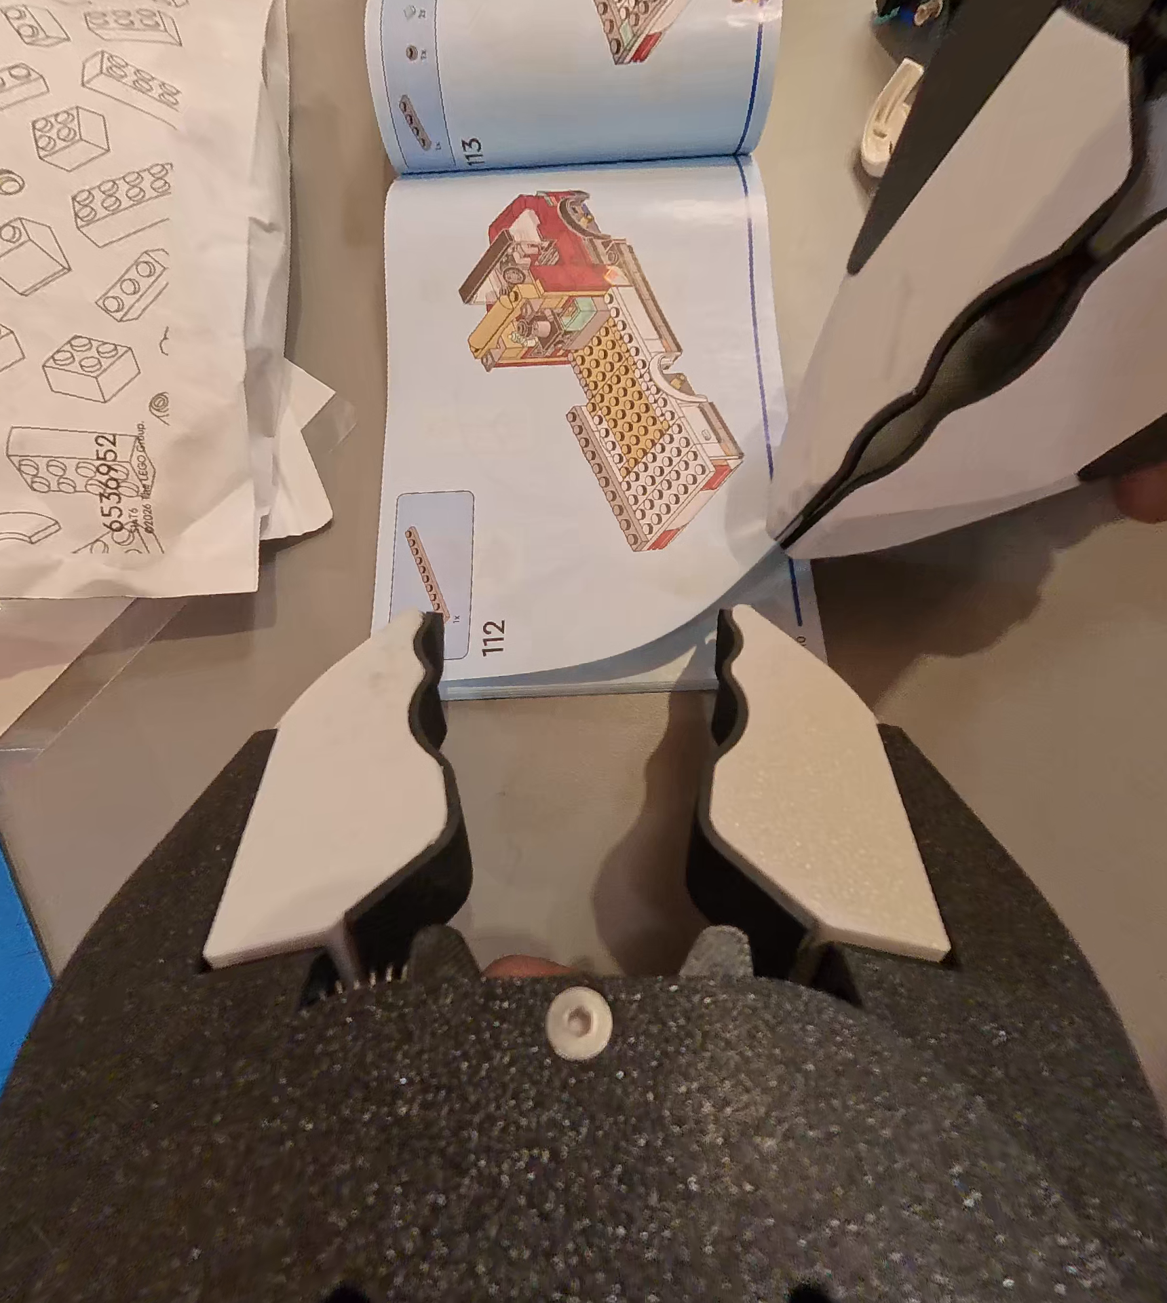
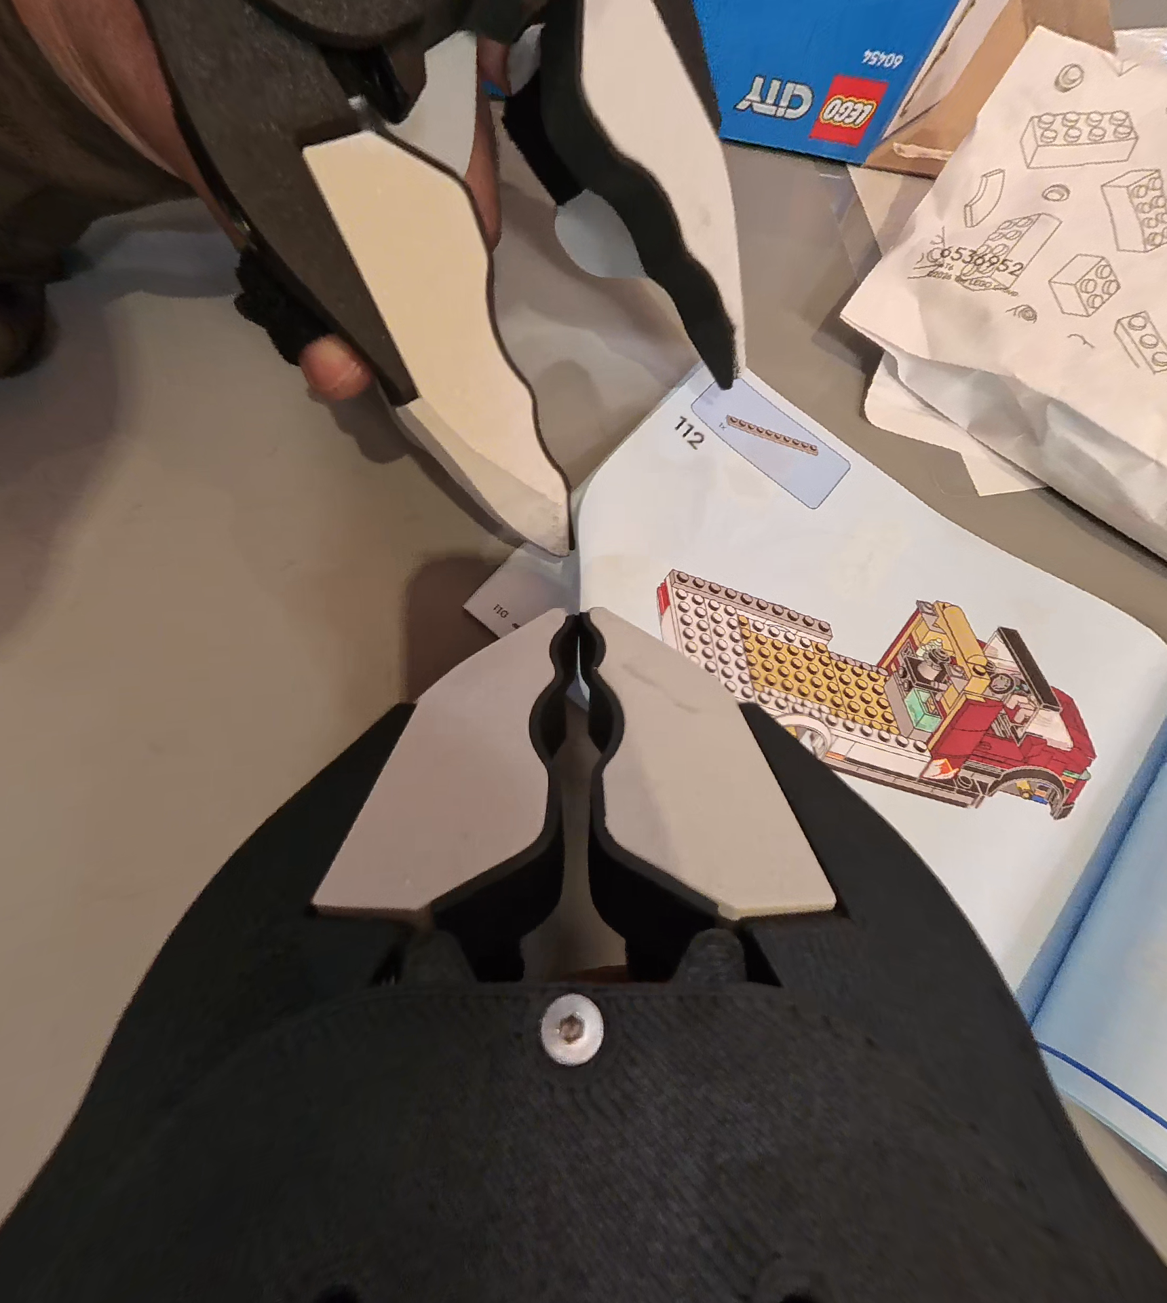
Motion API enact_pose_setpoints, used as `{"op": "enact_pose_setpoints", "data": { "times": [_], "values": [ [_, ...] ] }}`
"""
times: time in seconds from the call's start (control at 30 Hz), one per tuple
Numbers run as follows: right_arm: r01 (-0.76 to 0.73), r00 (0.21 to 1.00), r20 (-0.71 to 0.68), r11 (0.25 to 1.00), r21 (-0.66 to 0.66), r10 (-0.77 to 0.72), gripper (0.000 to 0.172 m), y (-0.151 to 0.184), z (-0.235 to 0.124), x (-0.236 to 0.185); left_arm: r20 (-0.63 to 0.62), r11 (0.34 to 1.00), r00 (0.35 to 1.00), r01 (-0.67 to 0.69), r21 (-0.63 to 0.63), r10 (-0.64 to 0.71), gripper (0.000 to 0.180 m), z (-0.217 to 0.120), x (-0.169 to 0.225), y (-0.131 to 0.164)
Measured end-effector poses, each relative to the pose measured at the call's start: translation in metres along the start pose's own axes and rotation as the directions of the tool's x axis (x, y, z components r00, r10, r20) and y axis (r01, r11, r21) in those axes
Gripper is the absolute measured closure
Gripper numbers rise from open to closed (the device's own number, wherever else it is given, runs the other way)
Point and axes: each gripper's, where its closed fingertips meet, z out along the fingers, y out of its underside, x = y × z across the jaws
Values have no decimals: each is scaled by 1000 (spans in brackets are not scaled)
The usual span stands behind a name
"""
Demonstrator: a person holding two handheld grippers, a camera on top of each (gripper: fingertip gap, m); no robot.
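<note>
Right gripper (image 2: 577, 624) pinches the lifted page (image 1: 637, 451) corner, mid page-turn. Left gripper (image 1: 577, 624) gapes wide, empty, over the booklet (image 1: 566, 687) near edge.

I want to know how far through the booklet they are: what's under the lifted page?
Under the lifted page, only another page's corner shows; the rest is covered.

Open instruction booklet (image 1: 566, 423) on table; page corner (image 1: 771, 557) lifted, curled.

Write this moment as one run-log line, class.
left gripper: open, over booklet's near edge | right gripper: fingers shut on lifted page corner | paper bag, blue box beside
</note>
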Motion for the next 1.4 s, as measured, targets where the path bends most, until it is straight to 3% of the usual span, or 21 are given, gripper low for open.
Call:
{"op": "enact_pose_setpoints", "data": {
  "times": [0.43,0.77,1.1,1.4],
  "values": [
    [-49,998,36,998,48,47,171,-7,-8,1,63,1000,998,17,7,-17,108,1,-11,-2],
    [-4,999,47,996,94,-1,158,-16,-8,-8,89,998,996,25,53,-29,109,1,-14,-11],
    [14,993,-115,997,75,-6,172,-15,-22,21,130,995,990,46,89,-57,109,-1,-22,-17],
    [-37,927,-368,995,91,68,172,-12,-93,105,134,994,988,61,94,-73,109,-2,-25,-16]
  ]
}}
